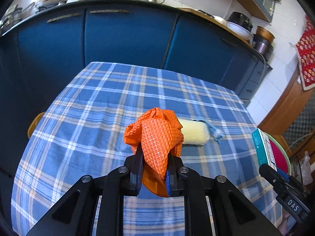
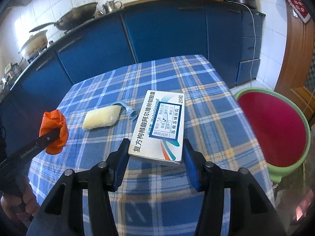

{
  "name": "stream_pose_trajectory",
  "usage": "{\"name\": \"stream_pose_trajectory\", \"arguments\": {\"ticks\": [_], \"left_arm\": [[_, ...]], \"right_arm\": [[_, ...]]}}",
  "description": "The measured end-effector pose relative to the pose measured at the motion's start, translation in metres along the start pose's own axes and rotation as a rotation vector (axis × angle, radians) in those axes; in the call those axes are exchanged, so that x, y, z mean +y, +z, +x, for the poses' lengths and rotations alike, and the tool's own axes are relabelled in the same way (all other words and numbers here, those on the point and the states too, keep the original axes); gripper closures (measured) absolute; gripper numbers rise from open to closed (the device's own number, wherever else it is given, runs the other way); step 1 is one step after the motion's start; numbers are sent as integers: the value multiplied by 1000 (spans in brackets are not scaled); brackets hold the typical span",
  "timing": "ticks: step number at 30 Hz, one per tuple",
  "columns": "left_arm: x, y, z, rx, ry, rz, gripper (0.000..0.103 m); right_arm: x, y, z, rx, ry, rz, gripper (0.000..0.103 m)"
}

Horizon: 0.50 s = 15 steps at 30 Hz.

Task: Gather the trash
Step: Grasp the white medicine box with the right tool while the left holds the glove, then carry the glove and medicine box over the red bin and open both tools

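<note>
My left gripper (image 1: pixel 154 157) is shut on a crumpled orange textured glove (image 1: pixel 157 135) and holds it above the blue plaid tablecloth (image 1: pixel 98 106); the glove also shows in the right wrist view (image 2: pixel 54 129). My right gripper (image 2: pixel 155 151) is shut on a white medicine box (image 2: pixel 161 125) with Chinese print, held above the table; the box also shows in the left wrist view (image 1: pixel 263 147). A pale yellow sponge roller (image 2: pixel 102 118) with a light blue handle (image 2: pixel 128 110) lies on the cloth between them.
A red basin with a green rim (image 2: pixel 275 129) stands on the floor right of the table. Blue kitchen cabinets (image 2: pixel 157 35) run behind, with a wok (image 2: pixel 76 15), pots and bowls on the counter. A wooden door (image 2: pixel 299 59) is at the right.
</note>
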<state>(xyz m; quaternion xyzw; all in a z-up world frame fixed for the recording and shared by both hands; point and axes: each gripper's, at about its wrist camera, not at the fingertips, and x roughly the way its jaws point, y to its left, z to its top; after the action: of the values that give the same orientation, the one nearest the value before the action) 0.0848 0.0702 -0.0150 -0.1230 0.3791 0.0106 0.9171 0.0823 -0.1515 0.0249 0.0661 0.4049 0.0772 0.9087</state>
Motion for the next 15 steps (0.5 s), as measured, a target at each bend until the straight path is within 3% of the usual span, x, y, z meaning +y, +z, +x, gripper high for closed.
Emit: {"name": "stream_pose_trajectory", "arguments": {"ticks": [15], "left_arm": [[-54,-4,-7,27,-125,93,85]], "right_arm": [[-43,-11,-35,-68,-14,98,48]]}}
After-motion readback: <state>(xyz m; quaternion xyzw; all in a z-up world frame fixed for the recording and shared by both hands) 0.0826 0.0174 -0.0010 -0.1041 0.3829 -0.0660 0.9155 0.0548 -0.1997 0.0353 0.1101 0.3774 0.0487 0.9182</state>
